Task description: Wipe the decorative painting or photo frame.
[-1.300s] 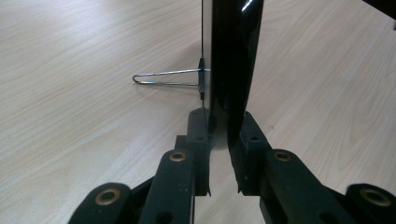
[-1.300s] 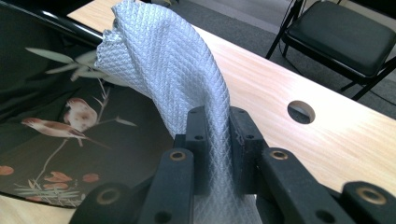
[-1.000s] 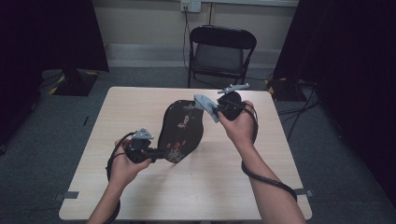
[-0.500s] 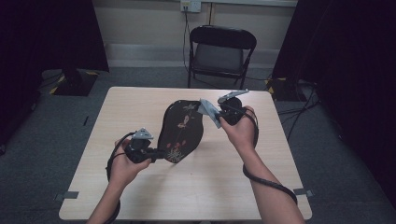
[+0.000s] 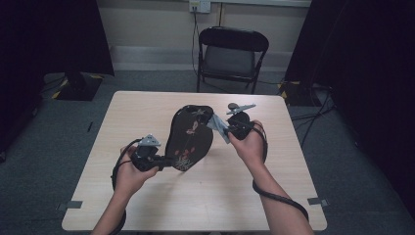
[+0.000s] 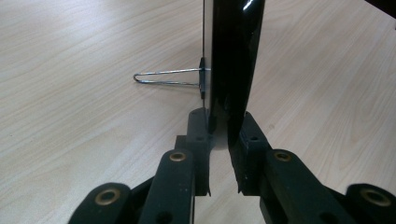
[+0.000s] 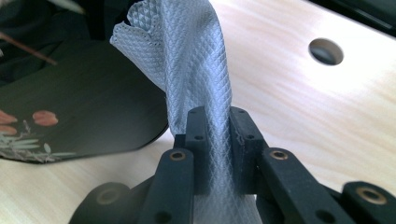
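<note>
A black oval plaque [image 5: 188, 137] painted with flowers stands tilted over the table's middle. My left gripper [image 5: 166, 160] is shut on its near edge. In the left gripper view the pads [image 6: 201, 130] clamp that glossy black edge [image 6: 233, 56], and a wire stand [image 6: 163, 77] juts from its back. My right gripper [image 5: 230, 128] is shut on a grey cloth [image 5: 218, 128] at the plaque's far right rim. In the right gripper view the quilted cloth [image 7: 187, 51] rises from between the jaws of the right gripper [image 7: 219, 135], beside the plaque's face [image 7: 84, 107].
The light wooden table [image 5: 293, 196] has a round hole [image 7: 326, 51] near the right gripper. A black folding chair [image 5: 232, 54] stands behind the far edge. Dark curtains hang on both sides, and cables trail from both grippers.
My right hand has come down with the grey cloth, closer to the plaque's upper right rim. The left hand and the plaque have stayed put.
</note>
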A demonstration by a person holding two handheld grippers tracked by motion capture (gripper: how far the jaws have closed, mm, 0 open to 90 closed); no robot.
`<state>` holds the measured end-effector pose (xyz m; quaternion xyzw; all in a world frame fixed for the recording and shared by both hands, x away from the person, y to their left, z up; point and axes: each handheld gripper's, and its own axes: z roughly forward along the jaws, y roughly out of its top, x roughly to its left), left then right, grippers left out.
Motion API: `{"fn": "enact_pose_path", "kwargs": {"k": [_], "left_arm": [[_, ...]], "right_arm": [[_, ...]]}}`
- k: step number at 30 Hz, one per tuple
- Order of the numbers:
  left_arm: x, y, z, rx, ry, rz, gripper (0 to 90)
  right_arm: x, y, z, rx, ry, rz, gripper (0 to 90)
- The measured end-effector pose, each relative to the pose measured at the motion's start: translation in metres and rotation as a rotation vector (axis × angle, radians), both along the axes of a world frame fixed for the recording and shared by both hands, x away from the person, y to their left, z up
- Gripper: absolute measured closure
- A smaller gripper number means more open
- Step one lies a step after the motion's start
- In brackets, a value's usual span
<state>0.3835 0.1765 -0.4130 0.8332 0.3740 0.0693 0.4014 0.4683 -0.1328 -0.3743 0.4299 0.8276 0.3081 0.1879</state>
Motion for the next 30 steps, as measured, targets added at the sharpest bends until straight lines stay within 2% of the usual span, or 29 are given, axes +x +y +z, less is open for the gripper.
{"fn": "enact_pose_path", "kwargs": {"k": [7,30], "left_arm": [[0.000,0.000,0.000,0.002,0.001,-0.001,78.9],[-0.001,0.000,0.000,0.001,-0.003,-0.001,78.9]], "right_arm": [[-0.004,0.003,-0.015,-0.004,0.020,0.014,79.8],[-0.008,0.004,-0.045,-0.019,0.055,0.002,79.8]]}}
